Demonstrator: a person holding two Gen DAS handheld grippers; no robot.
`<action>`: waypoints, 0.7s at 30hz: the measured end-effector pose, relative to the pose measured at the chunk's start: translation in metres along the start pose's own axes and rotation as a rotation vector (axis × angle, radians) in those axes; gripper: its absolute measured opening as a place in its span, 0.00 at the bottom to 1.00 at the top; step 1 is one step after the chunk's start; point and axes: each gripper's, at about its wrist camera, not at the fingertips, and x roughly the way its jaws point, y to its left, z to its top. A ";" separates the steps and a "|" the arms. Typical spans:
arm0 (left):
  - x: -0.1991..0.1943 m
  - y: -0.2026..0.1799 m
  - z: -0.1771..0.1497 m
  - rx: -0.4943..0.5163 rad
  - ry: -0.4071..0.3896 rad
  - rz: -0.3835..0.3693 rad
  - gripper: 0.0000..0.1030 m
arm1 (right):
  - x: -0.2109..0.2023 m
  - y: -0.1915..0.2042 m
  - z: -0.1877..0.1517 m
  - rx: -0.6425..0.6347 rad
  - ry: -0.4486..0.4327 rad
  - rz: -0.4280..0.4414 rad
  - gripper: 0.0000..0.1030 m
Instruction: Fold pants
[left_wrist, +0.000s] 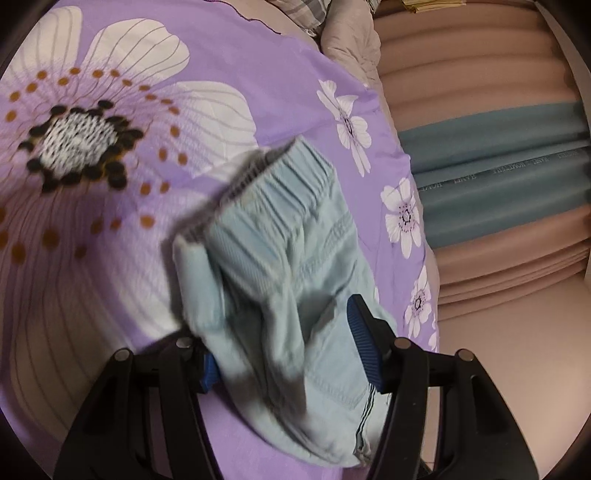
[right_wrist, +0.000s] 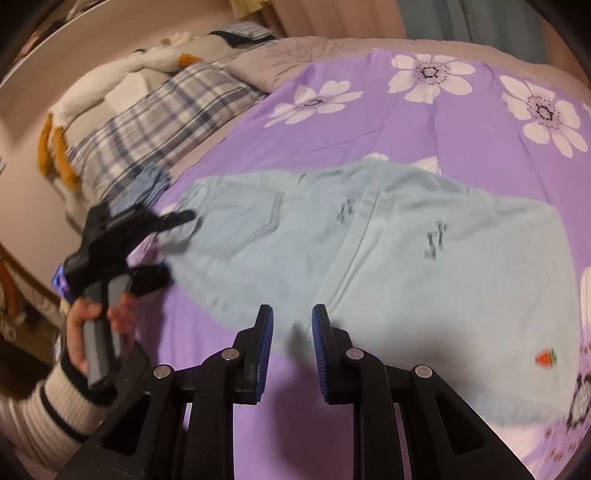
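Light blue pants (right_wrist: 406, 258) lie spread across a purple flowered bedsheet (right_wrist: 406, 129), with a small carrot patch (right_wrist: 546, 357) near their right end. In the left wrist view the gathered waistband end of the pants (left_wrist: 280, 258) is bunched up between the jaws of my left gripper (left_wrist: 277, 325). Its right pad (left_wrist: 362, 339) shows bare beside the cloth. In the right wrist view the left gripper (right_wrist: 166, 247) straddles the pants' left end, held by a hand (right_wrist: 85, 332). My right gripper (right_wrist: 292, 310) hovers over the pants' near edge, jaws a narrow gap apart and holding nothing.
A plaid pillow (right_wrist: 155, 122) and a white and orange plush toy (right_wrist: 110, 81) lie at the head of the bed. A grey quilt (left_wrist: 351, 44) borders the sheet (left_wrist: 258, 74). Pink and blue curtains (left_wrist: 480, 147) hang past the bed's edge.
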 end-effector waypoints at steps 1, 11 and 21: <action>0.002 -0.001 0.002 0.010 0.006 0.010 0.53 | 0.004 -0.003 0.007 0.007 -0.006 0.004 0.20; 0.008 0.005 0.005 0.095 0.039 0.058 0.25 | 0.076 -0.021 0.079 0.014 0.027 -0.131 0.17; 0.013 0.002 0.004 0.145 0.033 0.080 0.25 | 0.100 -0.016 0.077 -0.017 0.162 -0.198 0.15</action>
